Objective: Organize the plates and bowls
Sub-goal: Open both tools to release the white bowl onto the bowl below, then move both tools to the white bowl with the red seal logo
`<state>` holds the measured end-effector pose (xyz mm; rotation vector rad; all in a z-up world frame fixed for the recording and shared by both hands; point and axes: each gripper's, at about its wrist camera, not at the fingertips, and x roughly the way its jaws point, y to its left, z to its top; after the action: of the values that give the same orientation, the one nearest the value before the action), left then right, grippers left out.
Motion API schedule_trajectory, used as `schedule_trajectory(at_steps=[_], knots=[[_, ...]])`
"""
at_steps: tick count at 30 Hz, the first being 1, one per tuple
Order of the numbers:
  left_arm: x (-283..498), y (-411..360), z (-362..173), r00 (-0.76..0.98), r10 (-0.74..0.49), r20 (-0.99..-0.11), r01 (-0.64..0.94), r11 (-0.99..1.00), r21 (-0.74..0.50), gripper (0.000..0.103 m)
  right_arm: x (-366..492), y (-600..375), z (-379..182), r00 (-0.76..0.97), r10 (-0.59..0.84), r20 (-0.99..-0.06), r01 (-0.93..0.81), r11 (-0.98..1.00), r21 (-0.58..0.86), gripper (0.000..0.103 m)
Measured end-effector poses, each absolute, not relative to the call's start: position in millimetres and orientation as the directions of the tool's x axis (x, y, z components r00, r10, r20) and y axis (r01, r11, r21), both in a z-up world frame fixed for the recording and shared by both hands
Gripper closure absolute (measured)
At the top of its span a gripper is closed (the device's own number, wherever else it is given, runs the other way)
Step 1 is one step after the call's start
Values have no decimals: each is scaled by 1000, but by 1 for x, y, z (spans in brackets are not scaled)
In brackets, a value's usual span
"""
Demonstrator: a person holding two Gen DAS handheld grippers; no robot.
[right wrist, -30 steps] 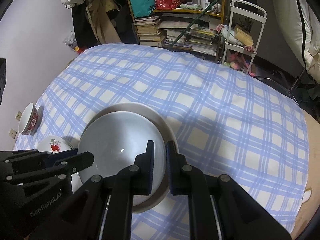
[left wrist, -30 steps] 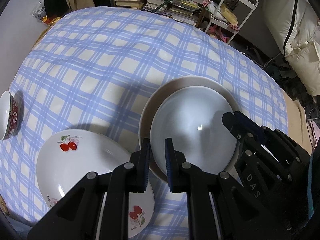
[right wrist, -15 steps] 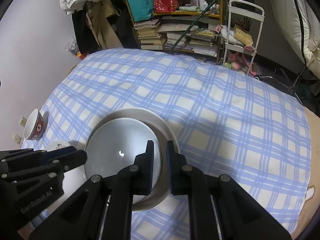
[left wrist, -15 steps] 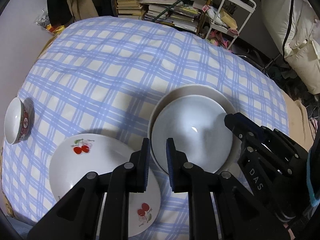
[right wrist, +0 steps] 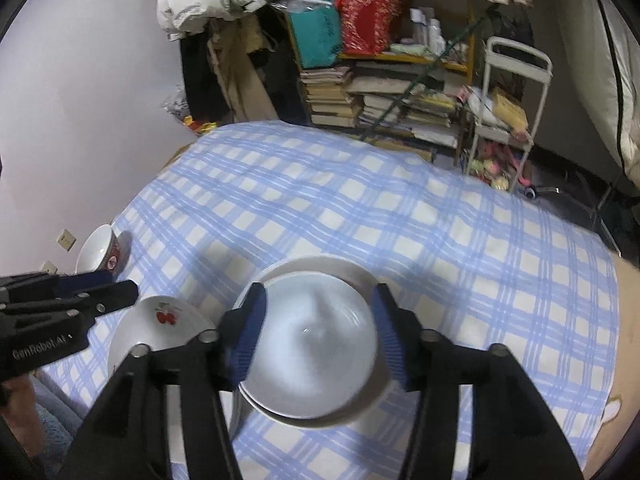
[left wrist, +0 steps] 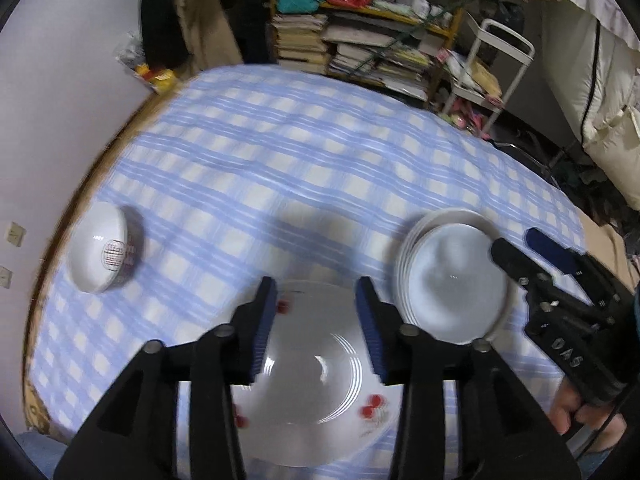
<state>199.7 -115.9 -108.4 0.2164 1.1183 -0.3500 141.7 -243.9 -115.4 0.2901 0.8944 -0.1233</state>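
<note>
A white plate with red cherries point(left wrist: 312, 376) lies at the near table edge; my left gripper point(left wrist: 316, 320) hangs open and empty above it. It also shows in the right wrist view point(right wrist: 160, 324). A plain white plate point(left wrist: 456, 284) rests on a larger beige plate point(left wrist: 412, 240) to its right. My right gripper point(right wrist: 318, 330) is open and empty above this stack point(right wrist: 316, 352). A white bowl with a red pattern point(left wrist: 104, 254) stands at the far left edge, also in the right wrist view point(right wrist: 100, 252).
A blue-and-white checked cloth point(left wrist: 320, 160) covers the table point(right wrist: 440, 240). Behind it stand a shelf of stacked books point(right wrist: 380, 100) and a white cart point(right wrist: 508, 120). A wall point(right wrist: 80, 120) lies to the left.
Both grippers have opened from shut and drawn back and up. The left gripper has shifted left, from the plate stack to over the cherry plate.
</note>
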Motion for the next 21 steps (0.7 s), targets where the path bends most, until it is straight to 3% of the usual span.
schedule_trajectory(at_steps=[3, 7, 15, 21], knots=[[206, -90, -100, 428, -131, -894, 342, 939, 26, 50, 150, -230, -106, 643, 21, -765, 202, 959, 197, 26], [215, -49, -87, 481, -73, -874, 238, 970, 50, 28, 170, -206, -97, 657, 58, -751, 171, 960, 223, 17], [234, 25, -65, 535, -14, -845, 132, 989, 68, 26, 211, -143, -82, 686, 110, -719, 77, 972, 222, 0], [246, 70, -67, 541, 19, -841, 70, 995, 68, 24, 235, -95, -74, 685, 151, -713, 7, 977, 214, 0]])
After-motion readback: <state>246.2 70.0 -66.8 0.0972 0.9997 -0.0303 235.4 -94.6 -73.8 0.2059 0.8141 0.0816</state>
